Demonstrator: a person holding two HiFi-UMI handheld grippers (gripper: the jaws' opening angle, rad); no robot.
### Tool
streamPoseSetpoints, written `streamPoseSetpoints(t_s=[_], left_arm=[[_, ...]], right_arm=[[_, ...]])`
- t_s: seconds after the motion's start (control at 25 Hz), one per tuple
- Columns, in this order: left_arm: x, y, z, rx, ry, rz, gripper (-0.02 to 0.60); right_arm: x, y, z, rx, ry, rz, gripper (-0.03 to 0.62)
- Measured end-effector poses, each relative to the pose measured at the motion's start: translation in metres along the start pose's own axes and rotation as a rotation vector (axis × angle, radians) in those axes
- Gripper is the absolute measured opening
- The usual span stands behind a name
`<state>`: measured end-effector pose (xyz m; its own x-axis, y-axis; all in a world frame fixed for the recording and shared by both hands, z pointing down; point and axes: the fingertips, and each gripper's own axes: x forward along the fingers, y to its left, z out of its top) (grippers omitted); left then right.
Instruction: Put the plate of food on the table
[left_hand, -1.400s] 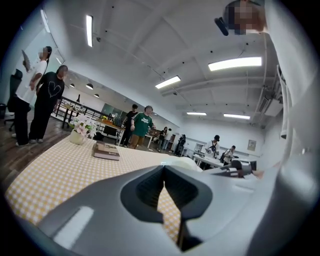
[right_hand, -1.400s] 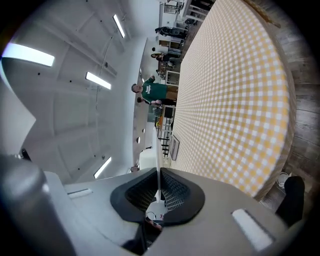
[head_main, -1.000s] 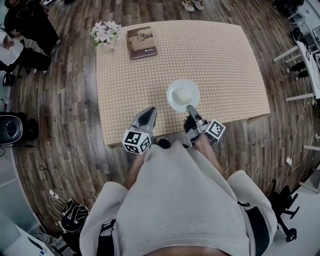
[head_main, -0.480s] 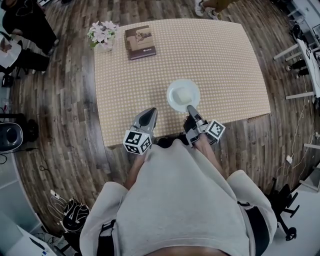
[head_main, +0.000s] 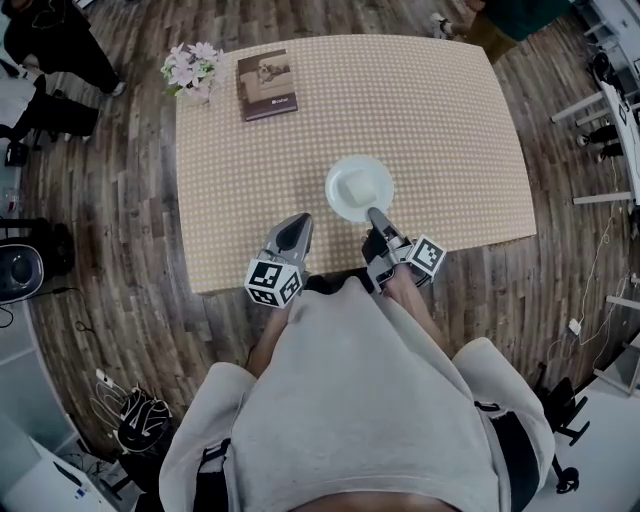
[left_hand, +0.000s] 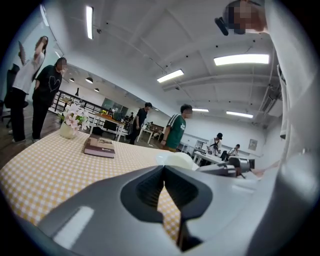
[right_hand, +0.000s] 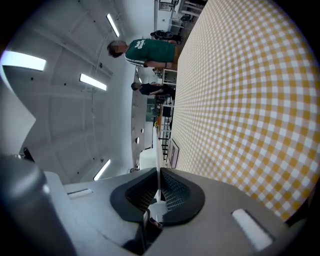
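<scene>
While the person leans in at the near edge of the table (head_main: 450, 120), the right gripper (head_main: 375, 214) is clamped tight on the rim of the white plate (head_main: 337, 200), with a pale block of food (head_main: 359, 187) sitting in its middle. The plate is over the checked cloth, close to that front edge; touching down or not, I can't tell. The left gripper (head_main: 296, 225) hangs near the plate, jaws pressed together on nothing. At the far corner are a book (head_main: 267, 85) and a pot of flowers (head_main: 190, 66).

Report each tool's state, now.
Left tool: closed, empty.
Right tool: closed on the plate rim.
</scene>
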<state>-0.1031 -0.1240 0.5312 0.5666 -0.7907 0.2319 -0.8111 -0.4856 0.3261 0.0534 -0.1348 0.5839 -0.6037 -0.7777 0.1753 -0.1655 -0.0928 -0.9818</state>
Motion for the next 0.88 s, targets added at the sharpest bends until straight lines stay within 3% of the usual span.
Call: streamPoseSetpoints(t_s=[0.4,0.88], left_arm=[[0.023,-0.012,0.002,0.002,-0.005,0.058,0.008],[0.021,-0.003,-0.025,-0.061,0.060,0.101,0.009]], right_arm=[[0.008,-0.002,0.038,-0.001,0.046,0.028,0.014],[0.010,-0.029,0.029,0.035,0.088,-0.006,0.014]])
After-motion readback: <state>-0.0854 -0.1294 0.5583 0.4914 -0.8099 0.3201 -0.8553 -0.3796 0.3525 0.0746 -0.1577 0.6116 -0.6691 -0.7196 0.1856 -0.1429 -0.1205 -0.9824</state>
